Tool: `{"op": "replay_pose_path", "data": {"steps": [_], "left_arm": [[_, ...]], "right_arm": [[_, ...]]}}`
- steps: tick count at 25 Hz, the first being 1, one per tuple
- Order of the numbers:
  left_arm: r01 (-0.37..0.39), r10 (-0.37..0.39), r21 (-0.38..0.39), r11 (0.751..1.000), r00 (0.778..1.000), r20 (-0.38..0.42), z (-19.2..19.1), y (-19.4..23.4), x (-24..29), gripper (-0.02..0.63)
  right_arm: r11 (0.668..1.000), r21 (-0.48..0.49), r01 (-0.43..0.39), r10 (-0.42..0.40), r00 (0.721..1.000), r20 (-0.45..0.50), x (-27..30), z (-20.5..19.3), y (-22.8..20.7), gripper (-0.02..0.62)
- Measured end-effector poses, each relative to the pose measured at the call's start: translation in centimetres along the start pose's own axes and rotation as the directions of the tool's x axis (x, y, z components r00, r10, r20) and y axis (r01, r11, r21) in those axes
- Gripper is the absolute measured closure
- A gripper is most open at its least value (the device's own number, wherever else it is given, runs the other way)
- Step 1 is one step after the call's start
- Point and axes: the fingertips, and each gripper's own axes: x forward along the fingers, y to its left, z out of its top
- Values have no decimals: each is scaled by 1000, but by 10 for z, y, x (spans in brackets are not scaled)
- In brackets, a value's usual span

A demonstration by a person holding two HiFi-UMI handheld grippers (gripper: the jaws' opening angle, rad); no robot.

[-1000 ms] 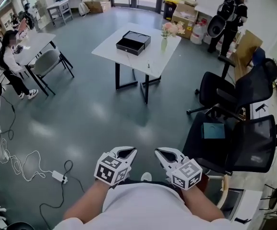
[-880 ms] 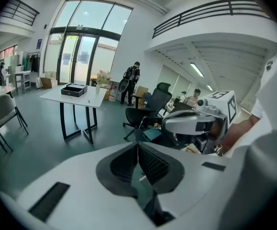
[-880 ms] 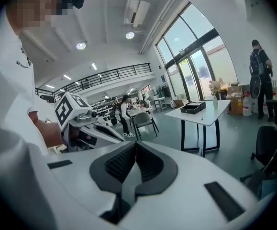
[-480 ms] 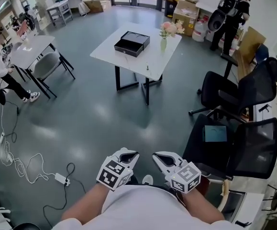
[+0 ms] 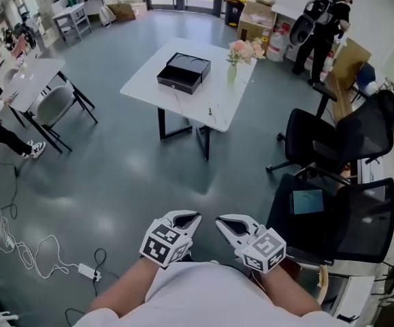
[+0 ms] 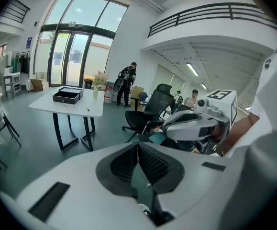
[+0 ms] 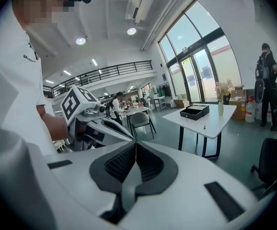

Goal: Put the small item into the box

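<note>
With the white left gripper (image 5: 187,216) and white right gripper (image 5: 224,221) pressed shut and empty at lower centre, first walk up to the white square table (image 5: 145,87) bearing the open black box (image 5: 183,71), upper centre.

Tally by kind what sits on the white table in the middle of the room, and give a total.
Black box: 1
Vase of flowers: 1
Small item: 1
Total: 3

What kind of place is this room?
Probably an open office or workshop hall. It has white tables on a wide bare floor, black office chairs, and tall glass doors at the far end.
</note>
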Motion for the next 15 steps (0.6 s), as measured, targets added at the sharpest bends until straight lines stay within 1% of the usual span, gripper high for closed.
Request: {"op": "replay_pose_path", "data": {"steps": [5,9,15], "left_arm": [[-20,20,0,1000,1000,18,24,78,-14,589],[-37,37,5,999,999,33,37,138,-28,589],[-47,47,-12,999,999,-14,29,205,-45,589]], "right_arm": [[1000,-6,19,-19,1000,-9,62,35,-19,580],[999,11,42,-42,998,-37,115,51,-32,580],[998,-6,56,-56,997,-60,178,73,-37,580]]}}
